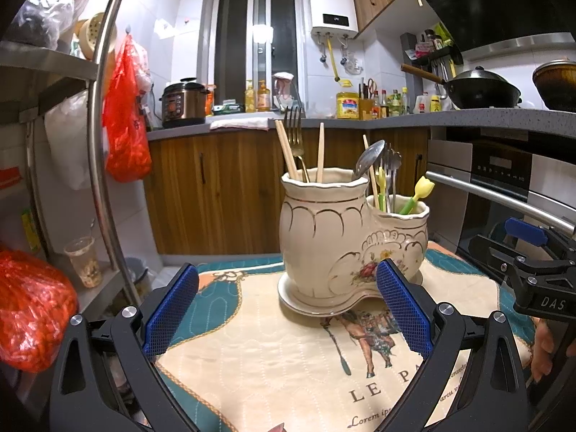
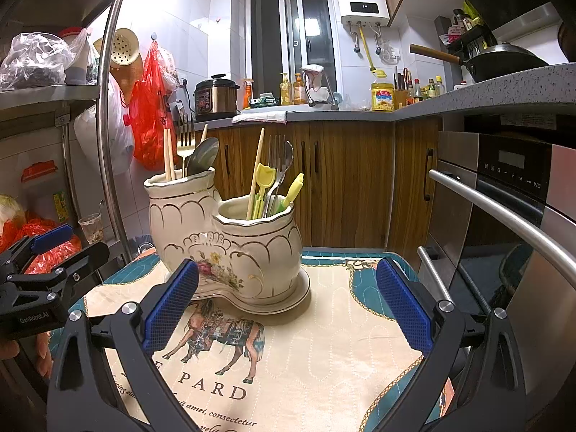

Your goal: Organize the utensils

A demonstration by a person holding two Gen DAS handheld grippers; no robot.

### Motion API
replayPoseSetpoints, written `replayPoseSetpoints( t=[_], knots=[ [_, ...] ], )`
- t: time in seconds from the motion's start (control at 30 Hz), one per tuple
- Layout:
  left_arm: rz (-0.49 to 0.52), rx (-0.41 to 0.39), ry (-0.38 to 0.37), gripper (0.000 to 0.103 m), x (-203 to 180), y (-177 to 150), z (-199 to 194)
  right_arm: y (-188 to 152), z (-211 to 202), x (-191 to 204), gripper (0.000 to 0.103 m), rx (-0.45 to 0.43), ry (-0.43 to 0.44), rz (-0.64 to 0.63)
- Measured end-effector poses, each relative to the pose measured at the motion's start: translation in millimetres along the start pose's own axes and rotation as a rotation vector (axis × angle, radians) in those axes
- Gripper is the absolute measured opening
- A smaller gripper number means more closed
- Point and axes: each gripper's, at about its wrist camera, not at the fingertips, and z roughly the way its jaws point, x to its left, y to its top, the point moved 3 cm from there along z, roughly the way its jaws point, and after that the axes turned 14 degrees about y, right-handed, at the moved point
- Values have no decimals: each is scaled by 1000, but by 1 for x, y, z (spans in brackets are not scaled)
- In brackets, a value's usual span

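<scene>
A cream ceramic double utensil holder (image 1: 334, 244) (image 2: 230, 248) stands on a printed cloth mat (image 1: 280, 360) (image 2: 316, 342). Its taller cup holds wooden chopsticks (image 1: 286, 151), a gold fork (image 1: 295, 133) and a large spoon (image 2: 201, 156). Its shorter cup holds a chopstick (image 2: 256, 169), steel forks and spoons (image 2: 279, 165) and yellow-green plastic picks (image 1: 417, 190) (image 2: 293, 189). My left gripper (image 1: 288, 306) is open and empty, just in front of the holder. My right gripper (image 2: 288, 302) is open and empty, in front of the holder's shorter cup.
A steel shelf rack (image 1: 93, 136) with bags stands at the left. An oven with a bar handle (image 2: 504, 216) is at the right. Wooden cabinets (image 2: 342, 180) and a cluttered counter (image 1: 360, 118) lie behind. The other gripper shows at each view's edge (image 1: 532, 270) (image 2: 39, 273).
</scene>
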Motion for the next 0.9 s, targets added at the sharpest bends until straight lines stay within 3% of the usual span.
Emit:
replayPoseSetpoints(
  t=[0.9],
  knots=[
    [12, -4, 2, 98, 0, 0, 1, -1, 0, -3, 98, 4, 0, 2]
  ],
)
